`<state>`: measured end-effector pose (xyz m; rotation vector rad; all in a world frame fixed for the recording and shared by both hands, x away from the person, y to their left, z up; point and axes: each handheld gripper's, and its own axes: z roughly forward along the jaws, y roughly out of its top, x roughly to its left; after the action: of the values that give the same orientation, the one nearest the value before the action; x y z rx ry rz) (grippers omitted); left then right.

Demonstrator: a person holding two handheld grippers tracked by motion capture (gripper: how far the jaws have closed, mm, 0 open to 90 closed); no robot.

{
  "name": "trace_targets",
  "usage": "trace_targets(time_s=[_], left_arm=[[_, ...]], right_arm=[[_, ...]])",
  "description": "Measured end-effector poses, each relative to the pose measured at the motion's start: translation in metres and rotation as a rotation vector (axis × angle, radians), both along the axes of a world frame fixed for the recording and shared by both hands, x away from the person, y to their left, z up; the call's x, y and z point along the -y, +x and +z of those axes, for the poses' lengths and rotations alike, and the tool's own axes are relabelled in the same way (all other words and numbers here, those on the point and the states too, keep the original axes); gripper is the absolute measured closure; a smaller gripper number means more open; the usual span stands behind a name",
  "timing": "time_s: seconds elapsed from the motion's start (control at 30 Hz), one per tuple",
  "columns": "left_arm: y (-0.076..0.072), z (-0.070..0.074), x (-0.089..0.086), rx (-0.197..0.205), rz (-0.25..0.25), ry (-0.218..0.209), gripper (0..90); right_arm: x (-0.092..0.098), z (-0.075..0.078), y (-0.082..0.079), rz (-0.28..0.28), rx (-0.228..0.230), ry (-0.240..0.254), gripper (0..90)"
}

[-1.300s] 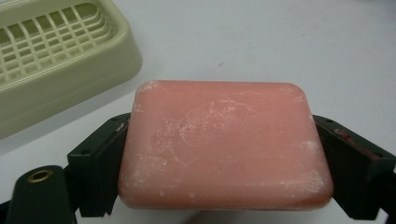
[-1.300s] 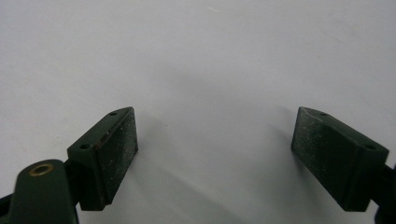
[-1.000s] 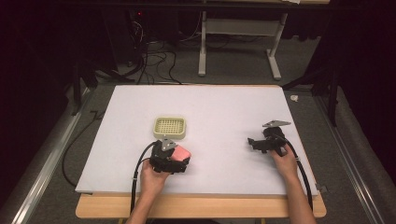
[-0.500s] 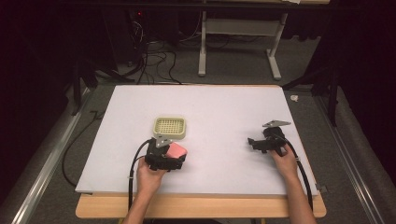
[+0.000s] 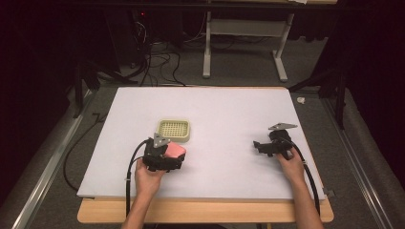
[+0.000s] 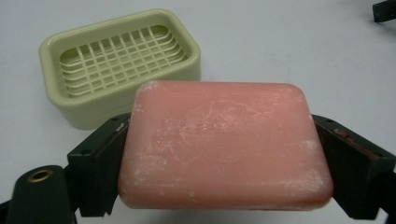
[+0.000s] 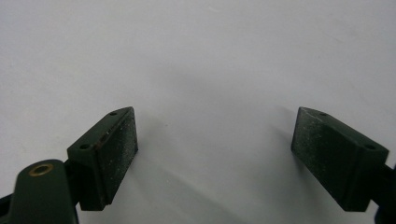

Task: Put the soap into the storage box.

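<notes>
Your left gripper (image 6: 224, 154) clamps the pink soap bar (image 6: 224, 144) by its two short ends, holding it just in front of the pale green soap dish (image 6: 116, 56) on the white table (image 5: 229, 114). Your right gripper (image 7: 215, 154) rests well apart, jaws wide with nothing between them.

A white sheet (image 5: 229, 119) covers a wooden table (image 5: 205, 212) with its front edge bare; grey carpet (image 5: 239, 71) lies around it; a white metal stand (image 5: 243, 28) and tangled black cables (image 5: 157, 59) sit behind in darkness.
</notes>
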<state>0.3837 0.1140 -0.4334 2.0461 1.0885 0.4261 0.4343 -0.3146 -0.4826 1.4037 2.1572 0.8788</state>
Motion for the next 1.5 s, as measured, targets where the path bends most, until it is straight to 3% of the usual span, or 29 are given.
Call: trace_targets(time_s=[0.97,1.37,1.5], left_arm=[[0.027,0.013,-0.012,-0.005,0.084,-0.024,14.0],[0.043,0.013,-0.009,-0.019,0.107,0.018,14.0],[0.048,0.011,-0.008,-0.032,0.122,-0.007,14.0]], right_arm=[[0.0,0.0,0.0,0.0,0.0,-0.001,15.0],[0.0,0.0,0.0,0.0,0.0,0.0,15.0],[0.0,0.0,0.0,-0.001,0.0,0.002,15.0]])
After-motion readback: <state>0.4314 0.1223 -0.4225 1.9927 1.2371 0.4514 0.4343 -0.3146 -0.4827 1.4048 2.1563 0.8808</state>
